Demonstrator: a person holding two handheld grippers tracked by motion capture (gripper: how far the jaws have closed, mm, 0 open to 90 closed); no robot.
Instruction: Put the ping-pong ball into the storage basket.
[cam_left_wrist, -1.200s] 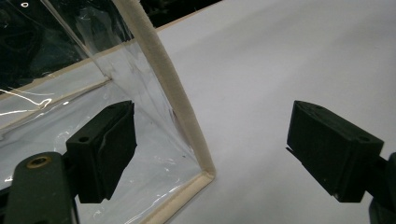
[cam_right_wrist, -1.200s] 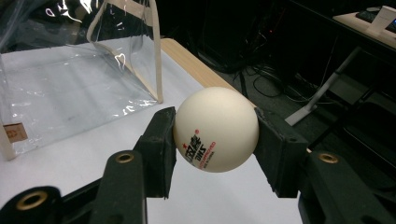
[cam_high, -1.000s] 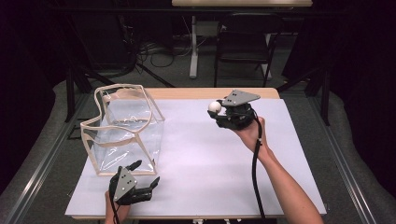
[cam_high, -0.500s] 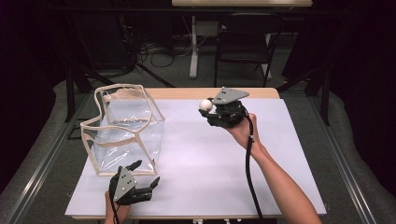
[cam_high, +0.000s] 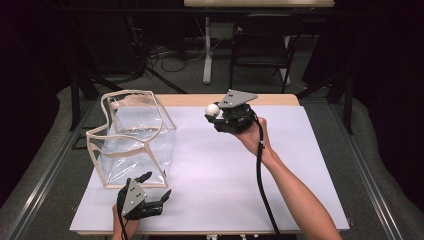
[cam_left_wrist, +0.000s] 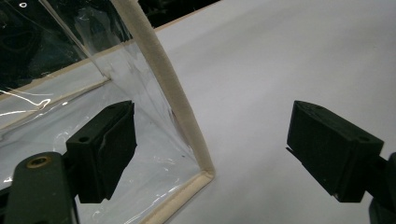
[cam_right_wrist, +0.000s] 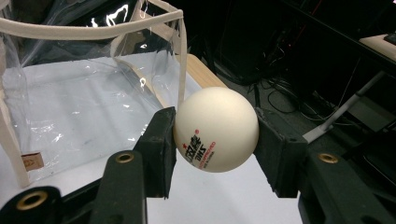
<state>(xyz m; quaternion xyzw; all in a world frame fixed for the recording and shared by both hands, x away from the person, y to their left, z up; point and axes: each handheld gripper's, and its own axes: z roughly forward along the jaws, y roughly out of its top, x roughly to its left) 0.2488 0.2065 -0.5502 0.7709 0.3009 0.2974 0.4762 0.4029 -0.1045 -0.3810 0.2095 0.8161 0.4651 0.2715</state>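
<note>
Right tool (cam_high: 214, 114), clamping the ball (cam_high: 213, 109), has moved toward the clear bag (cam_high: 131, 137).

Ball: small white plastic ping-pong ball (cam_right_wrist: 215, 129) with red and black print, pinched between black jaws, above the table's far edge.
Bag: clear plastic box-shaped bag (cam_high: 134, 137) with cream trim, open-topped, upright at the table's near-left corner.

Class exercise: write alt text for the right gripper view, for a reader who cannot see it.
A white ping-pong ball with red and black print is clamped between the right gripper's two black jaws. Behind it an open clear plastic bag with cream trim stands on the white table.
</note>
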